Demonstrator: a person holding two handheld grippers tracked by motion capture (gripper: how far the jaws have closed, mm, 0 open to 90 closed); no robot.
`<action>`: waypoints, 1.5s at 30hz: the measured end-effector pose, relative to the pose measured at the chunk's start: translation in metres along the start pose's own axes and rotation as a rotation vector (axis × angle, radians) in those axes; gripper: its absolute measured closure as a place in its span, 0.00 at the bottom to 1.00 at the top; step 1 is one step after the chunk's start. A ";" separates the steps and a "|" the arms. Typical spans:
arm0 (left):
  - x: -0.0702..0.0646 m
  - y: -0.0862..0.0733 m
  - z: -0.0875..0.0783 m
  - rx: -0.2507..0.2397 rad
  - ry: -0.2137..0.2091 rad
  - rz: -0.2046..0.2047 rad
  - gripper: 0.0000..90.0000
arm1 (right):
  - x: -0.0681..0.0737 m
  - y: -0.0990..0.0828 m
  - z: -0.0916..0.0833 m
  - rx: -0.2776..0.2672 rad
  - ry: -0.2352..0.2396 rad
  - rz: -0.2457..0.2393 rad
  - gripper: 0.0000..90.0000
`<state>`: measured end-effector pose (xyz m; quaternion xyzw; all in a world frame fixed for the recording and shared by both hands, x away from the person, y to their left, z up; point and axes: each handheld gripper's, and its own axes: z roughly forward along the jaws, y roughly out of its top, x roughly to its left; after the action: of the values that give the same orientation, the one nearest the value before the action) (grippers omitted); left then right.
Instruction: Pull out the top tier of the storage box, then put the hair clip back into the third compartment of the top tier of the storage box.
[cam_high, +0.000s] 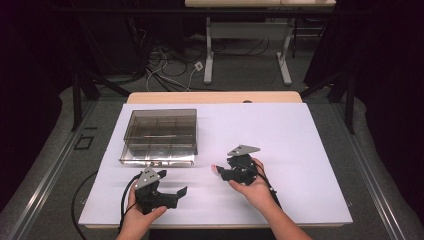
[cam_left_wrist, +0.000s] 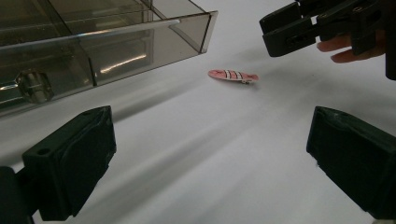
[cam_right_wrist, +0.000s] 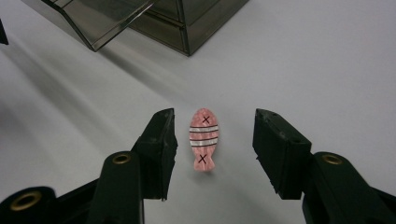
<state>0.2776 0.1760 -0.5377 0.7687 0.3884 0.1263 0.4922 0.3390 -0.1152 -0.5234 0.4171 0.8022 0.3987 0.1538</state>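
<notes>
One smoky plastic box (cam_high: 161, 131), one pink fish clip (cam_right_wrist: 203, 138) and two claws are on the white table (cam_high: 300, 150); the left claw (cam_high: 172, 192) gapes wide, released, gripping nothing; the right claw (cam_right_wrist: 212, 140) straddles the clip, untouched between its parted jaws; the clip lies flat, lengthwise along the jaws, its rounded end toward the box.

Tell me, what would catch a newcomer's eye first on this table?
Probably the small pink fish-shaped clip, striped white and marked with two black crosses, lying flat on the white table between the right gripper's open fingers, untouched. Next, the smoky clear box with compartments, left of it, with the left gripper open nearby.
</notes>
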 end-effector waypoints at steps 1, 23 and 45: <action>0.000 0.000 0.000 0.000 0.000 -0.002 0.02 | 0.001 0.001 0.001 0.011 0.002 -0.007 0.54; 0.001 -0.003 -0.001 0.004 -0.011 -0.005 0.03 | 0.007 0.021 0.027 0.089 -0.003 0.073 0.60; 0.003 -0.004 0.000 0.016 -0.010 -0.005 0.03 | -0.002 0.017 0.043 0.227 0.021 0.170 0.65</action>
<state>0.2780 0.1791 -0.5418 0.7724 0.3888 0.1179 0.4882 0.3746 -0.0891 -0.5383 0.4940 0.8055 0.3211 0.0629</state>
